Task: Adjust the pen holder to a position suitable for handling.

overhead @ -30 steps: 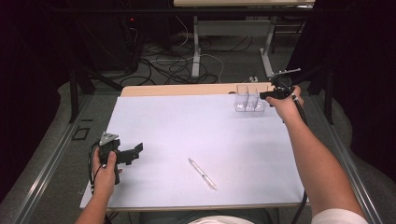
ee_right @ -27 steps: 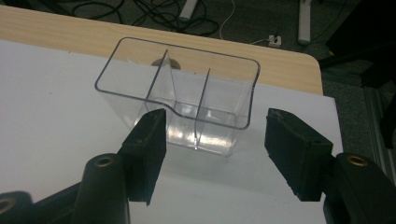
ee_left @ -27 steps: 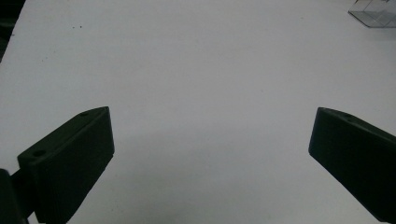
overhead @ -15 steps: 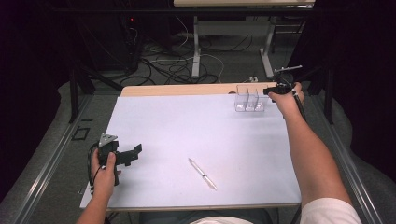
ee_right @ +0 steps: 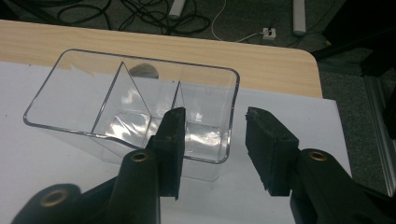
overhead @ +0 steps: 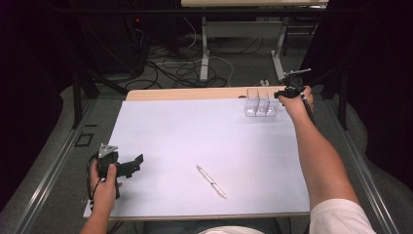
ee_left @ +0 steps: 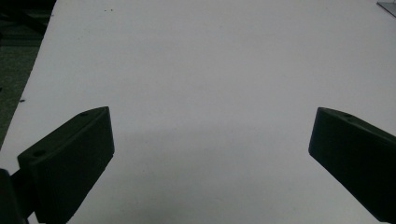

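Note:
A clear plastic box [overhead: 259,103] with three compartments stands at the far right of the white sheet [overhead: 195,131]. My right gripper [overhead: 279,94] is at its right end. In the right gripper view the box [ee_right: 84,88] is empty, and my right gripper [ee_right: 215,116] is open, its jaws on either side of the box's right end wall, which neither jaw visibly touches. A white pen [overhead: 211,181] lies on the sheet near the front, apart from both grippers. My left gripper [overhead: 138,162] rests at the front left, open wide [ee_left: 210,135] over bare sheet, with nothing between its jaws.
A strip of wooden tabletop [overhead: 185,93] shows beyond the sheet's far edge. Cables [overhead: 195,68] and table legs lie on the floor behind the table. Metal rails run along both sides of the table.
My right gripper has moved slightly left, closing in on the box's right end. The left gripper and the pen have not moved.

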Available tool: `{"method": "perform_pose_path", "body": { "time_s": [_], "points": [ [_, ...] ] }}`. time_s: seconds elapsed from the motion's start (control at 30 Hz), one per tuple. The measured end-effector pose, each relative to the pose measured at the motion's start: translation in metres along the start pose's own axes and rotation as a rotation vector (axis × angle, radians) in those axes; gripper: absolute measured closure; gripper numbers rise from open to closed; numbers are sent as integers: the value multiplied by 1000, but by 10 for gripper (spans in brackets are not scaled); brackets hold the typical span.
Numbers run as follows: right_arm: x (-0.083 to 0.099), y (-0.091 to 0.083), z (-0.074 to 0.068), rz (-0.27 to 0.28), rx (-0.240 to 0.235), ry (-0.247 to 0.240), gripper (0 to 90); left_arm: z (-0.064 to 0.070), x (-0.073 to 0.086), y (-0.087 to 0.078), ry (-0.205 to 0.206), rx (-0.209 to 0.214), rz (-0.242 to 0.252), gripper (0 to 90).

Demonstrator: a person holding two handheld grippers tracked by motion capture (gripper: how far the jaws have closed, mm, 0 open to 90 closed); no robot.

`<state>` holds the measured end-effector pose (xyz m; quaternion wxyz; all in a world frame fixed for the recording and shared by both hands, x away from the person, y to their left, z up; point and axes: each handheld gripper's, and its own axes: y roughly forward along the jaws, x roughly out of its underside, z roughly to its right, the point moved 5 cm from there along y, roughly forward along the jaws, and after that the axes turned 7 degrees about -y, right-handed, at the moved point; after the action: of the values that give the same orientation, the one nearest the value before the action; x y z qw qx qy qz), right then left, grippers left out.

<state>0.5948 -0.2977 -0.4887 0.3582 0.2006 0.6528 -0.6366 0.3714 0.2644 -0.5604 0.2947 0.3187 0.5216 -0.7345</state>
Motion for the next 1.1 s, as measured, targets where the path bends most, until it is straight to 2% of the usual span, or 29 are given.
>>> {"method": "perform_pose_path", "body": {
  "time_s": [0.1,0.3,0.5,0.53,0.7,0.8,0.93,1.1],
  "points": [
    [1,4,1,-11,7,-3,623,0,1,-2,-4,1,-3,2],
    [0,7,6,-6,29,8,639,-2,3,-5,-11,-7,-3,2],
    [2,11,6,-21,23,16,675,-1,2,-5,-10,-5,5,3],
    [4,14,5,-29,23,40,686,0,2,-5,-11,-4,3,2],
    [4,17,5,-30,26,33,725,-1,3,-6,-11,-5,1,2],
    [6,20,4,-46,40,51,748,-2,2,-6,-13,-1,5,2],
    [8,22,5,-62,59,44,788,-2,3,-6,-15,2,-1,3],
    [10,23,3,-82,59,53,819,-2,3,-6,-13,3,2,3]
  ]
}}
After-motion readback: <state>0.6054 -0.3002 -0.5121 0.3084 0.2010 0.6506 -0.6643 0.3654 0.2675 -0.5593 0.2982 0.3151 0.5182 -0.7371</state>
